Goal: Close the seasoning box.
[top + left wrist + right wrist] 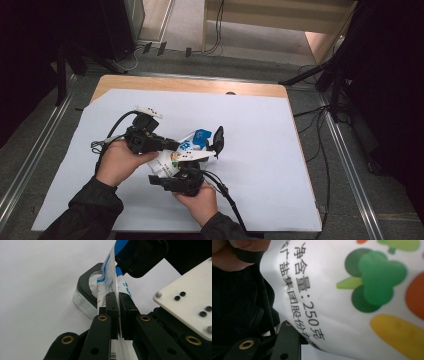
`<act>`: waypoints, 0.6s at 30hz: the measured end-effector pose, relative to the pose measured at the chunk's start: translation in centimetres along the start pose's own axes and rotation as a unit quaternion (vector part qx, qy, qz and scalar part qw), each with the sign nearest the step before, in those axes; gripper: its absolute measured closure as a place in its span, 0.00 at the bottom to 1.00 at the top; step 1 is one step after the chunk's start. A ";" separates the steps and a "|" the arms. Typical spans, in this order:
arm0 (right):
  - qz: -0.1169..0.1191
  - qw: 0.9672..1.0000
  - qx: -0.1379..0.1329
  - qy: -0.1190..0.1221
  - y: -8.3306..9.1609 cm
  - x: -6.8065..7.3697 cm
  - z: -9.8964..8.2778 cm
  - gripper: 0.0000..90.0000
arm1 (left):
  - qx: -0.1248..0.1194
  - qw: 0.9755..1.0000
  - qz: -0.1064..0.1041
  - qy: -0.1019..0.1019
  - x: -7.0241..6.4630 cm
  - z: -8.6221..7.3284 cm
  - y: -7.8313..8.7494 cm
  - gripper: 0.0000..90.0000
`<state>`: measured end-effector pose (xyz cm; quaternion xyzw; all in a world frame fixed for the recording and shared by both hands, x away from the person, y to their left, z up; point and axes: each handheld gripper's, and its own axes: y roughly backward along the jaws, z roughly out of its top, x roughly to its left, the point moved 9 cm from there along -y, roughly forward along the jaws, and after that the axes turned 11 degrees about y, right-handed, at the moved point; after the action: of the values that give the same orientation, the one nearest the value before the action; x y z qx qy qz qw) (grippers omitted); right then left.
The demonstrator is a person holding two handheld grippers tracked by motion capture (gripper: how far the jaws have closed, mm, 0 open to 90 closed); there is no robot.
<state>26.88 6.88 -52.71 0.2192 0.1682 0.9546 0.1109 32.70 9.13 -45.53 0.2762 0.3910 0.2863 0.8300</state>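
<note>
A white bag [172,159] with a blue top and printed vegetables hangs between both grippers above the white sheet. My left gripper [171,145] is shut on the bag's thin flat edge [110,277], pads [111,307] pressed together on it. My right gripper [182,172] holds the bag's full body [352,300] from below; one black finger [287,342] shows against it, the other is hidden behind the bag. The bag's blue end [201,135] reaches to a clear container with a black rim [85,290], whose black lid [218,139] stands open.
A white sheet [265,165] covers the wooden table [200,86]. Cables trail from both grippers, one toward the front edge [230,200]. Dark stands and cables lie on the floor around the table.
</note>
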 end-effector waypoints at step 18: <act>-0.004 1.000 0.004 0.003 0.0 0.0 0.0 0.71 | -0.005 1.000 0.003 -0.003 -0.1 0.1 0.1 0.97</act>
<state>26.85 6.93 -52.72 0.2165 0.1729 0.9541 0.1133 32.73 9.08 -45.39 0.2740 0.3862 0.2895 0.8319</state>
